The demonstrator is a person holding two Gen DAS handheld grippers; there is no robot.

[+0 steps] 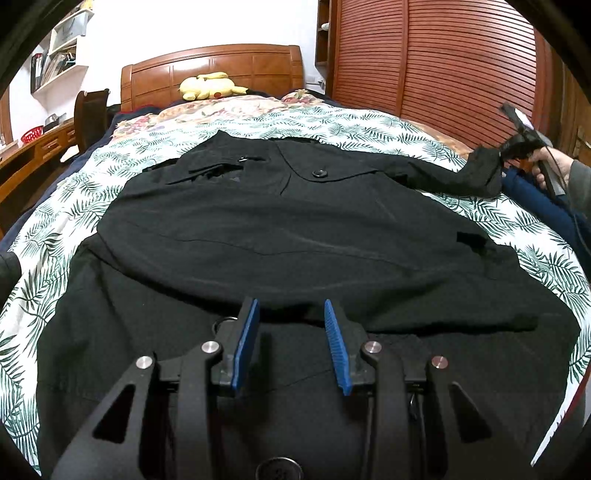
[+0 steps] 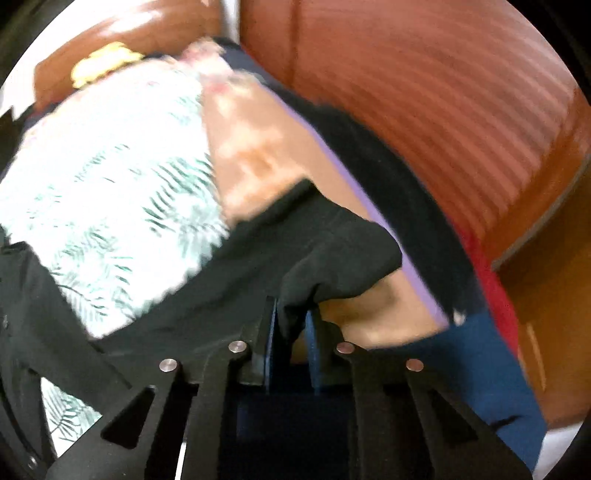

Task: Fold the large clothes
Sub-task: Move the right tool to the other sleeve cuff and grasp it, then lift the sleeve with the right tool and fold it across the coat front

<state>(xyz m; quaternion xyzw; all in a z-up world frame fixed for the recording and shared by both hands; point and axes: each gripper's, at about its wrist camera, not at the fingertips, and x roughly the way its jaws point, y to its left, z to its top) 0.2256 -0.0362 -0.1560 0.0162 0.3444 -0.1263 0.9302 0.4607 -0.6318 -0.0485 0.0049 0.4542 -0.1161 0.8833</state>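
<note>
On the leaf-print bed (image 1: 369,125), your right tongs (image 2: 291,325) grip black jacket's (image 1: 295,229) sleeve; left tongs (image 1: 291,321) released w/ nothing between

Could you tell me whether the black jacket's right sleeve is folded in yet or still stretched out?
Stretched out: the sleeve extends sideways from the black jacket across the leaf-print bedspread, its cuff pinched in the right gripper.

A wooden headboard (image 1: 212,72) stands against a white wall (image 1: 192,26). The bed carries a quilt with green leaves (image 1: 325,127). A yellow plush toy (image 1: 210,86) lies by the headboard. At the right is a slatted wooden wardrobe (image 1: 436,62); at the left, wall shelves (image 1: 61,48) and a desk (image 1: 33,155).
</note>
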